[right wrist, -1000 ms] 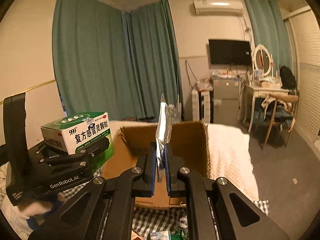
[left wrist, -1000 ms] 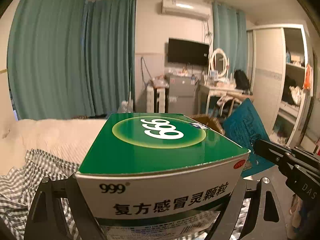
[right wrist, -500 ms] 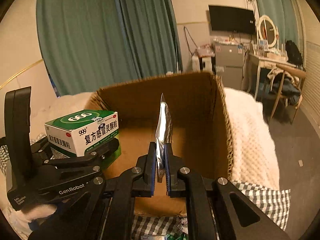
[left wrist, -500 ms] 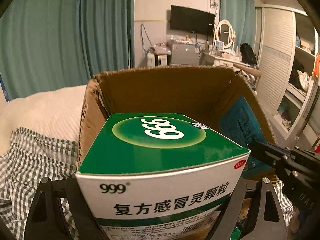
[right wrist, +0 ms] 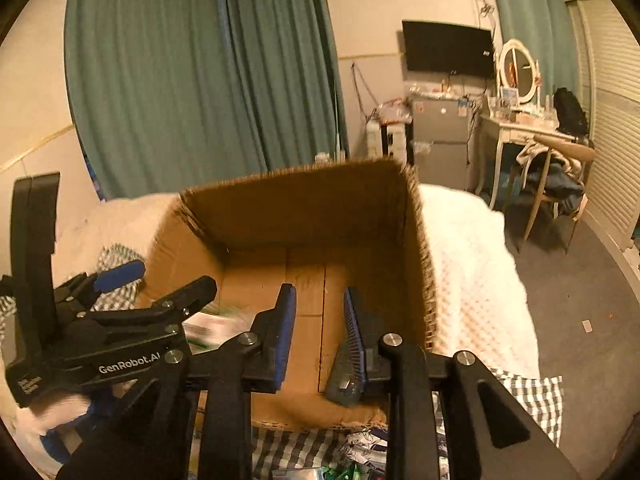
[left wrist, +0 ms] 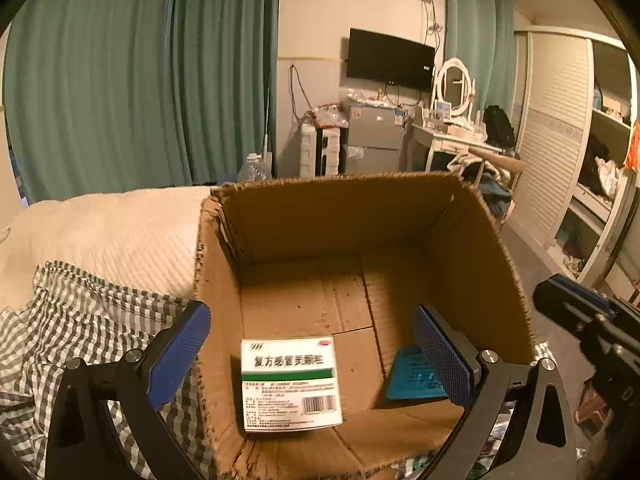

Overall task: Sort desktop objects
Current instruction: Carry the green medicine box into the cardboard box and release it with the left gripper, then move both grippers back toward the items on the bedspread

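An open cardboard carton (left wrist: 472,264) sits on the bed ahead of both grippers. The green-and-white medicine box (left wrist: 290,384) lies on its floor, label up. My left gripper (left wrist: 310,356) hangs over it with jaws opening wide and nothing between them. A blue foil packet (left wrist: 408,374) rests on the carton floor behind the right finger. In the right wrist view my right gripper (right wrist: 320,334) is opening over the carton (right wrist: 304,208). The packet (right wrist: 342,378) sits low against its right finger, no longer pinched. The left gripper (right wrist: 100,320) is at the left, the medicine box (right wrist: 212,326) blurred beyond it.
A grey checked cloth (left wrist: 80,312) and a white quilted blanket (right wrist: 472,272) lie around the carton. Loose packets (right wrist: 340,468) litter the cloth in front of it. A desk and chair (right wrist: 548,160) and a wardrobe (left wrist: 592,184) stand at the right.
Both grippers dipped toward the carton. The left jaws let go of the medicine box, which now lies inside. The right jaws parted and the foil packet slid down from between them.
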